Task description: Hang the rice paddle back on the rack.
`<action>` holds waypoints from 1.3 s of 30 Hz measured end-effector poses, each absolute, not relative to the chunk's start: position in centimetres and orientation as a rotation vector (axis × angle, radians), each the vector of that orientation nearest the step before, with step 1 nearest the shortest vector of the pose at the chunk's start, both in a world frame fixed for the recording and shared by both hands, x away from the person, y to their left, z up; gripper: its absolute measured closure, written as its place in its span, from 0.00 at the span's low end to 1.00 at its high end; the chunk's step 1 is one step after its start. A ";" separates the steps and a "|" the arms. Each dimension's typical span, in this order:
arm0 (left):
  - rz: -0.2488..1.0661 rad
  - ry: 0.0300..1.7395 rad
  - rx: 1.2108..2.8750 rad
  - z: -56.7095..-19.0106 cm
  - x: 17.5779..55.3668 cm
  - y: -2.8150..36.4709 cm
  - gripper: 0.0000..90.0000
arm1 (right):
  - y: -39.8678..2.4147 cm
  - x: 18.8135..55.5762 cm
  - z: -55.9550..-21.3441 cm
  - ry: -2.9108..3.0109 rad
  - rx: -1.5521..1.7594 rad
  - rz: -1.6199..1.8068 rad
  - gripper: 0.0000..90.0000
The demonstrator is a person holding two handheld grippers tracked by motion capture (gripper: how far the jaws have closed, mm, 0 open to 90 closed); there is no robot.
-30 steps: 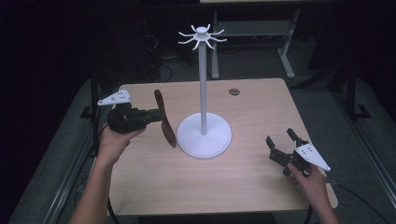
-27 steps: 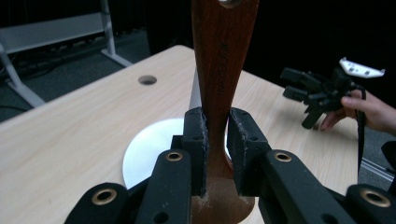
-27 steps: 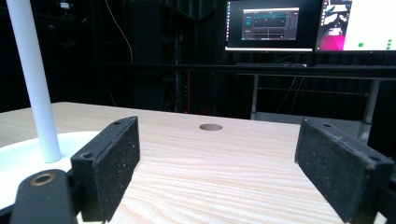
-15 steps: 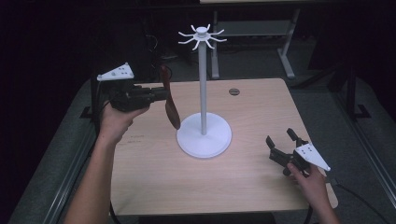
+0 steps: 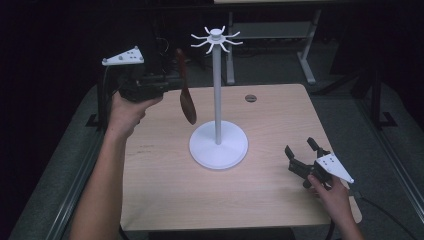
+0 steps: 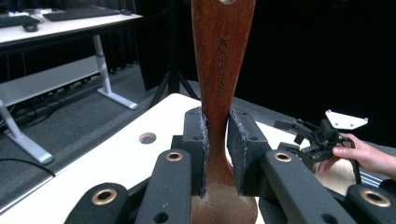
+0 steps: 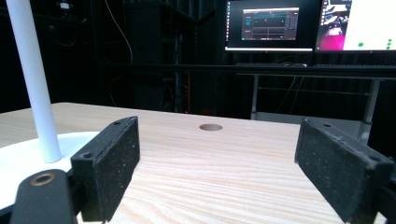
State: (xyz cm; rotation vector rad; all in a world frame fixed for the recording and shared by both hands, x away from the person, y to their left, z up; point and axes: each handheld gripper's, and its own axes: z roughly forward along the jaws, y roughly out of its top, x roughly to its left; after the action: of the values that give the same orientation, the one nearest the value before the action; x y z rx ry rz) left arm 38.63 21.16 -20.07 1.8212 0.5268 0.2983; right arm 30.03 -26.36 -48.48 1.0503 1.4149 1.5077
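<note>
A dark brown wooden spatula (image 5: 186,95) hangs in the air left of the white stand's pole, handle up, blade down. My left gripper (image 5: 172,82) is shut on its handle; in the left gripper view the pads (image 6: 198,144) press both sides of the wooden spatula (image 6: 219,70). The white hanging stand (image 5: 218,145) has a round base, a tall pole and hooks at the top (image 5: 216,39). My right gripper (image 5: 300,152) rests low at the table's right front, open with nothing between its pads (image 7: 109,163). The stand's pole (image 7: 32,79) shows at the left of that view.
The light wooden table (image 5: 165,200) has a round cable hole (image 5: 250,98) behind the stand. Desks and monitors (image 7: 271,23) stand in the dark beyond the far edge. A black frame (image 5: 380,120) runs along the table's sides.
My left hand has lifted the spatula up off the table's left side and carried it a little toward the pole. The right gripper has stayed put.
</note>
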 end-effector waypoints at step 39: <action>0.260 0.478 1.867 -18.7 40.8 17.5 0.86 | -26.4 30.0 -48.5 1.408 1.048 1.513 0.15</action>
State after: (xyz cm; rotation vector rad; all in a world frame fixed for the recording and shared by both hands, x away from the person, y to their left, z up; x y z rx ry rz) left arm 40.79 17.46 -18.69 1.8666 0.4779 0.2598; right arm 30.00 -26.36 -48.49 1.0482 1.4080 1.5134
